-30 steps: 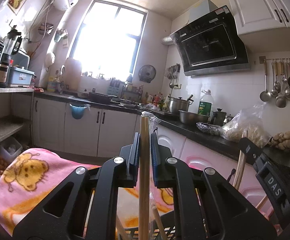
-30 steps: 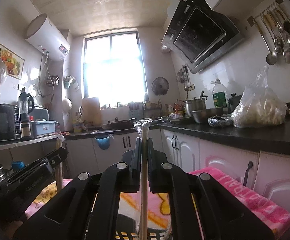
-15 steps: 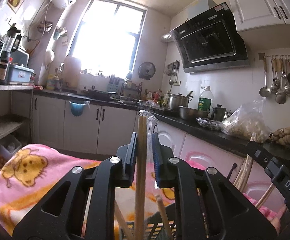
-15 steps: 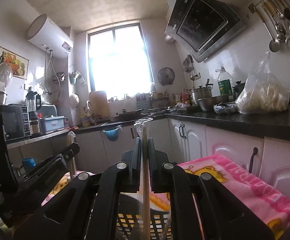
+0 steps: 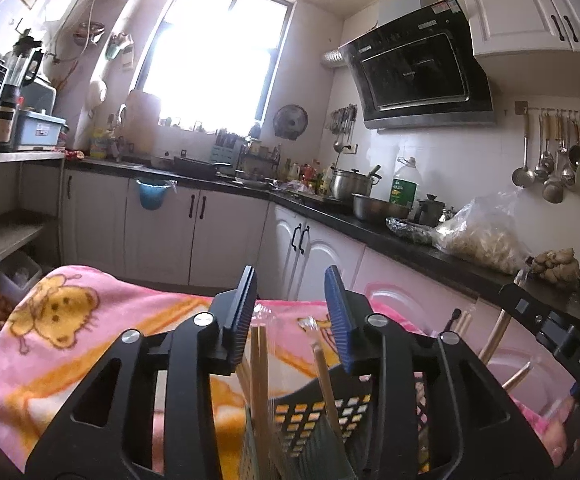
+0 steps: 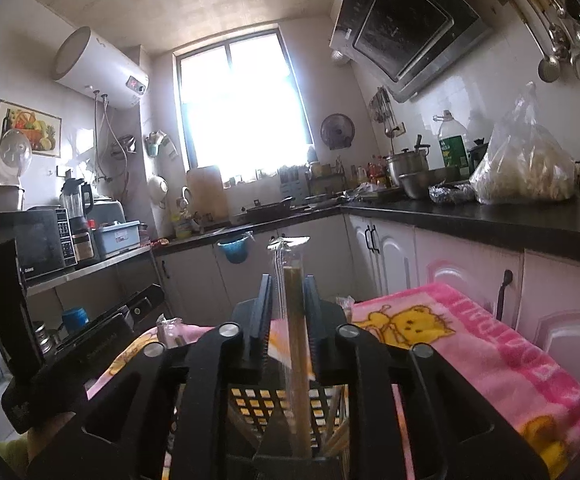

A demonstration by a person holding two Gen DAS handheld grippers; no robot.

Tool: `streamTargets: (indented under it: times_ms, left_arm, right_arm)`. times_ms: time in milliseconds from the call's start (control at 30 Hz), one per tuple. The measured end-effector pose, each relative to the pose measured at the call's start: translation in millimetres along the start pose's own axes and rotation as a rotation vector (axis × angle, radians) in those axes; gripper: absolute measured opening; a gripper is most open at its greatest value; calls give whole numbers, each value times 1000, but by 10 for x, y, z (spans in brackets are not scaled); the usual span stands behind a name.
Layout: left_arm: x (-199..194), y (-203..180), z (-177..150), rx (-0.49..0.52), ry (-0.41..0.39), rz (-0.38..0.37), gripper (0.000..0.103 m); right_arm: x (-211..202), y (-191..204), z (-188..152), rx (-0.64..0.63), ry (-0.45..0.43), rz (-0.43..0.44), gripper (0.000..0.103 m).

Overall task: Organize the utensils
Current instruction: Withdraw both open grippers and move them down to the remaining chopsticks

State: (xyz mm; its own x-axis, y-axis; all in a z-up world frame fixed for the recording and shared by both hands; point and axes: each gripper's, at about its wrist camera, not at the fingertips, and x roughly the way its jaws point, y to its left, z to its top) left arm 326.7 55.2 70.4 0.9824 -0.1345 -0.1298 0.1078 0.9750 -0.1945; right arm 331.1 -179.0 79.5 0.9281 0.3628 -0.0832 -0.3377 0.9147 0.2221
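My left gripper (image 5: 291,280) is opening, its jaws well apart with nothing pressed between them. Below it, plastic-wrapped wooden chopsticks (image 5: 258,364) stand loose in a black perforated holder (image 5: 321,412), beside several other sticks. My right gripper (image 6: 288,284) is opening too. A second wrapped pair of chopsticks (image 6: 294,320) stands upright between its pads, which have eased off it, and its lower end is down in the same holder (image 6: 250,400). Both grippers hover close together over the holder.
The holder sits on a pink cartoon-bear blanket (image 5: 70,320). A black countertop (image 5: 409,236) on the right carries pots, a bottle and a plastic bag (image 5: 481,236). Ladles hang on the wall (image 5: 549,168). Shelves with a microwave (image 6: 30,240) stand at the left.
Both grippers went from shut on their chopsticks to parted jaws. The left pair has dropped down into the holder; the right pair has slid lower between the pads.
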Motion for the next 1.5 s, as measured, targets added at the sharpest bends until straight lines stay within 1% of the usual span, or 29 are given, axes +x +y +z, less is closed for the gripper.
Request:
streamTargets:
  times_ms: [67, 200, 467, 567, 600, 633, 667, 733, 800, 867, 1067, 1300, 1500]
  left_arm:
    - [-39, 0, -7, -3, 13, 0, 30]
    - [-116, 4, -16, -27, 54, -3, 37]
    - [-340, 9, -22, -53, 114, -5, 56]
    - [-415, 25, -21, -75, 142, -6, 67]
    - [-431, 28, -21, -79, 149, -8, 73]
    - [-467, 22, -23, -79, 158, -8, 77]
    - [-487, 13, -23, -78, 161, -9, 78]
    - [-560, -11, -33, -70, 170, -14, 85]
    - [-628, -34, -48, -63, 182, -19, 89]
    - [-680, -56, -69, -56, 192, -17, 90]
    - [-839, -101, -125, -53, 227, -28, 91]
    - [-1026, -127, -198, -55, 250, -34, 91]
    - [-1174, -153, -223, -69, 257, -35, 91]
  right_arm:
    - [-39, -6, -5, 0, 5, -2, 22]
    - [-135, -6, -4, 7, 15, -1, 26]
    - [-367, -1, 34, 19, 22, 7, 39]
    - [-448, 3, 46, 21, 33, 8, 42]
    - [-472, 7, 48, 19, 39, 8, 43]
    - [-509, 14, 46, 20, 47, 10, 46]
    - [-542, 18, 42, 21, 52, 12, 48]
    - [-599, 29, 34, 18, 62, 12, 49]
    - [-661, 42, 28, 14, 75, 11, 51]
    - [-713, 56, 15, 11, 90, -9, 53]
    - [-894, 65, -10, 5, 126, -21, 56]
    - [-1115, 41, -57, 4, 173, -43, 56]
    - [-1288, -13, -83, 3, 195, -64, 56]
